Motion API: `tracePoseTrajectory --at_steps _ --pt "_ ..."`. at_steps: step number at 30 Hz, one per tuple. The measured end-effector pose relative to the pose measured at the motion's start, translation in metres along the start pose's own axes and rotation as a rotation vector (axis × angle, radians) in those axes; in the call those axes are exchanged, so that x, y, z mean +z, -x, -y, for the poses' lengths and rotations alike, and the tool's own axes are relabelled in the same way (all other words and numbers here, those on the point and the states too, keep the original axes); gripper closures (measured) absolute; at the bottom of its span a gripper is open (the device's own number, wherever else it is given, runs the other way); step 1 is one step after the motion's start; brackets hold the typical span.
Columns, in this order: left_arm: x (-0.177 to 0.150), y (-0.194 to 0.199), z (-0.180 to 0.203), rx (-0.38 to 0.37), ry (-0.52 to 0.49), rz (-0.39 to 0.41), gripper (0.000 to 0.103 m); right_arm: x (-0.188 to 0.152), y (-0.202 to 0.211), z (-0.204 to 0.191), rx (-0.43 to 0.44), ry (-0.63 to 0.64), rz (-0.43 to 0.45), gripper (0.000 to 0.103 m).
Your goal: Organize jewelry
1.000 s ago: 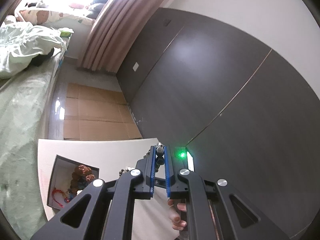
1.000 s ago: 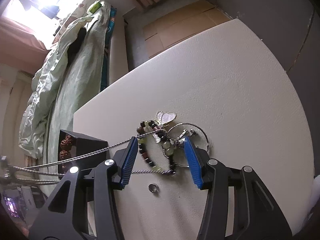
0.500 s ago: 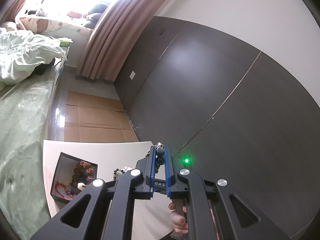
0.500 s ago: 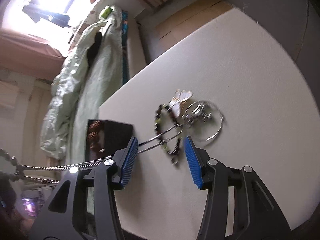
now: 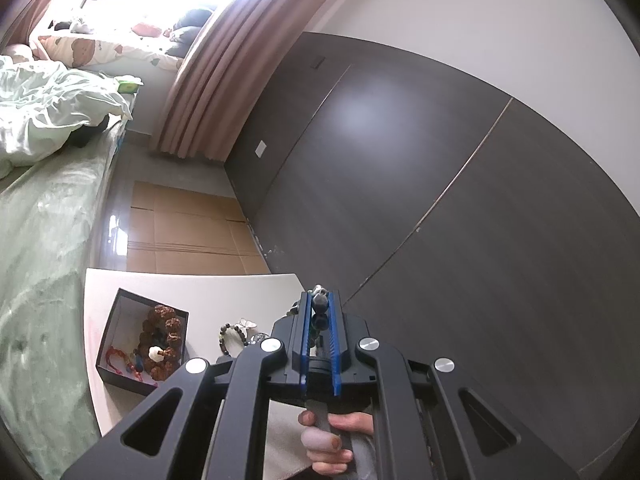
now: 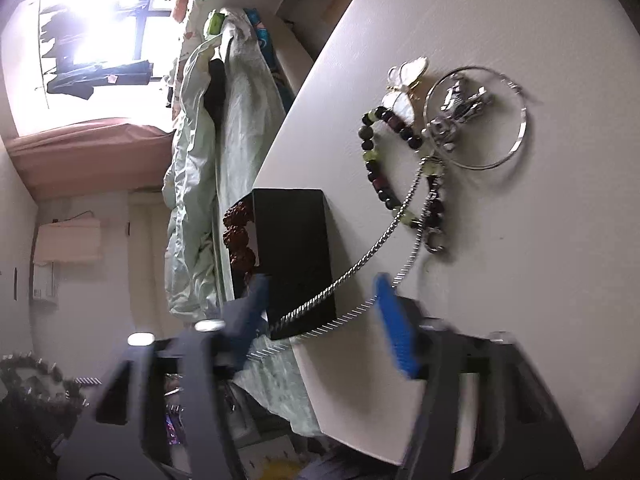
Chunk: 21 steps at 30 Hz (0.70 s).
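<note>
My left gripper [image 5: 320, 314] is shut on a dark beaded piece [image 5: 320, 312] and is held high above the white table [image 5: 208, 292]. A black jewelry box [image 5: 120, 344] with brown bead bracelets and red cord sits at the table's left; it also shows in the right wrist view [image 6: 296, 256]. On the table lie a beaded bracelet [image 6: 380, 176], a white butterfly brooch [image 6: 404, 88], a silver bangle [image 6: 480, 120] and a silver chain [image 6: 360, 264]. The chain runs up off the table between the fingers of my right gripper [image 6: 320, 312], which is open and blurred.
A bed with pale green bedding [image 5: 40, 240] runs along the table's left side. A dark panelled wall [image 5: 440, 200] stands to the right. Cardboard sheets [image 5: 184, 232] cover the floor beyond the table. A hand [image 5: 340, 440] holds the other gripper's handle below.
My right gripper has pulled back and rolled, so the table now looks tilted and the jewelry is farther away. My left gripper has risen a little, with the beaded piece still clamped.
</note>
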State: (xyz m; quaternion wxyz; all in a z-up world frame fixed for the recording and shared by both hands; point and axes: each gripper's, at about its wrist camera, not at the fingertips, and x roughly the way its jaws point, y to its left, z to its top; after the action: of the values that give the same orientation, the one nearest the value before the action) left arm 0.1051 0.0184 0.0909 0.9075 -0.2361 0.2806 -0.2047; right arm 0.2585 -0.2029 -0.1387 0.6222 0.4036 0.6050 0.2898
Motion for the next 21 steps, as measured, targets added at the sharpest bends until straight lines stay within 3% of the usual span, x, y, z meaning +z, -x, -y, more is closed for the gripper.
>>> tracePoseTrajectory --at_steps 1,10,21 --pt "0.000 0.001 -0.001 0.001 0.001 0.001 0.097 0.000 -0.001 0.002 0.011 -0.006 0.002 0.099" --pt "0.005 0.019 -0.016 0.052 0.014 0.051 0.097 -0.004 0.046 -0.037 -0.095 0.189 0.212 0.099" --pt "0.008 0.021 -0.052 0.133 0.049 0.056 0.097 -0.034 0.075 -0.112 -0.182 0.492 0.316 0.099"
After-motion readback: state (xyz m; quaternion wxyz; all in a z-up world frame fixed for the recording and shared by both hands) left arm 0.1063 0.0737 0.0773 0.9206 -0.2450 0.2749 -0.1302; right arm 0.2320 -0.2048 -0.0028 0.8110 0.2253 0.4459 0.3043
